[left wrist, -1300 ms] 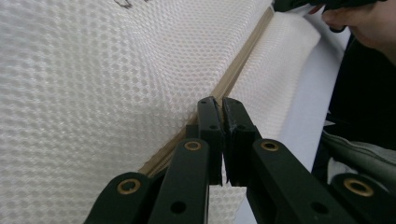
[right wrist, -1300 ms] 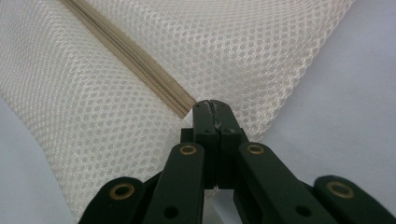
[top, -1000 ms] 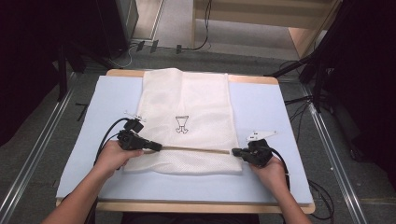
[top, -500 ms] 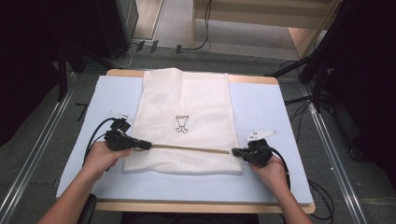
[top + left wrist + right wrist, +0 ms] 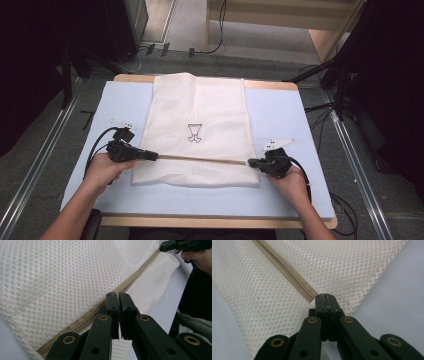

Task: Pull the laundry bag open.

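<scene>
We are working on a white mesh laundry bag [image 5: 197, 130] lying flat in the middle of the desk [image 5: 295, 115], its closed end toward twelve o'clock and its zipper [image 5: 200, 159] running across the end nearest us, from nine to three o'clock. Our left tool [image 5: 152, 156] is sitting at the nine o'clock end of that zipper with its jaws pressed together; in the left gripper view [image 5: 119, 296] they are lying right over the tan zipper tape [image 5: 82, 321], and whether a small pull tab is pinched between them we cannot tell. Our right tool [image 5: 251, 162] is clamping the three o'clock end, and in the right gripper view [image 5: 325, 297] its closed jaws are meeting just where the zipper tape [image 5: 287, 271] stops, so it seems to be anchoring the bag. Judging by the teeth, which are looking meshed along the stretch we can see, the zipper appears closed across nearly its full width, and we are treating the zipping as essentially done. What seems left is only letting go of both ends and drawing our hands back.
</scene>
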